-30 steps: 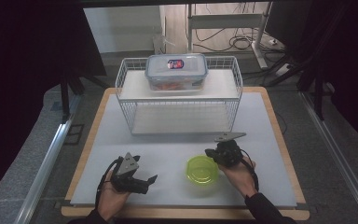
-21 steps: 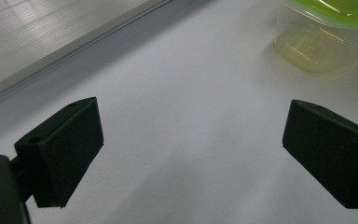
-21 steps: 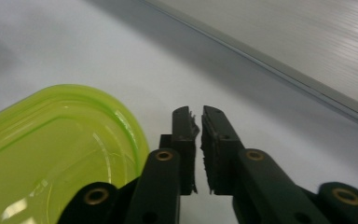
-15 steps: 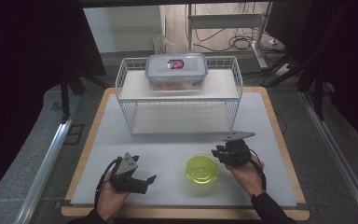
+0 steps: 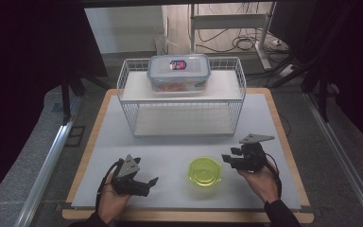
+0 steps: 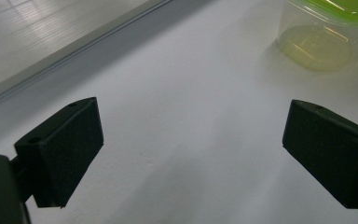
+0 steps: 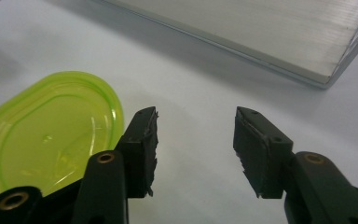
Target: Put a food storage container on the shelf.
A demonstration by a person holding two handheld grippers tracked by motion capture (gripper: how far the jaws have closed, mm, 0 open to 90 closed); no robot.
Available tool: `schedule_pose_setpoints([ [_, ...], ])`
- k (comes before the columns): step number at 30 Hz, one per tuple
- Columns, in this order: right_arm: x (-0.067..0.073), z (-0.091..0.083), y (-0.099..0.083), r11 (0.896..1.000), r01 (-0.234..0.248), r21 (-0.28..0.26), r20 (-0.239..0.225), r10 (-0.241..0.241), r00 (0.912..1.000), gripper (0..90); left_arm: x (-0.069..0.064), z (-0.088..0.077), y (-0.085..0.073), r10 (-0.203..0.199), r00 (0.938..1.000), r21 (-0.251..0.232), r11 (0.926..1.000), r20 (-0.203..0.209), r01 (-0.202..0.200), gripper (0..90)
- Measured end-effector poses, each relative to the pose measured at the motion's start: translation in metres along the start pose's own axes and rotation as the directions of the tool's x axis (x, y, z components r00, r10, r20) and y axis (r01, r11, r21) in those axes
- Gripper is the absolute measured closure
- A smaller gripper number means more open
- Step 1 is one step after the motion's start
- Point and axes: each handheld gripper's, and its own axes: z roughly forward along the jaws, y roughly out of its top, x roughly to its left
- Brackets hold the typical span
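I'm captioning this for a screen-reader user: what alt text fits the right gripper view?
The right gripper hangs open over the white table, nothing between its black jaws. A round green lidded container sits just beside one jaw; the wire rack's base lies beyond.

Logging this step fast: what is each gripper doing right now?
Left gripper: open, nothing between its jaws.
Right gripper: open, jaws have just been opening, nothing between them; the green-lidded container sits beside it.
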Motion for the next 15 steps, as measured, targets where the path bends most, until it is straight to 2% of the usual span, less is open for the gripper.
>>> schedule_pose_setpoints([
  [7, 0.01, -0.011, -0.008, 1.0, -0.011, -0.002, -0.011, 0.011, 0.9999, 45.9, -0.001, 0.001, 0.0, 0.003, 1.0, 0.001, 1.0, -0.001, -0.003, 4.8],
  [10, 0.016, -0.017, -0.014, 1.0, -0.017, -0.005, -0.007, 0.017, 0.9998, 46.5, -0.001, 0.001, 0.001, 0.008, 1.0, -0.001, 1.0, -0.001, -0.008, 4.8],
  [15, 0.031, -0.025, -0.024, 0.999, -0.032, 0.001, -0.031, 0.032, 0.999, 45.1, -0.002, 0.001, 0.001, 0.012, 0.9999, 0.0, 0.9999, 0.003, -0.012, 4.8],
])
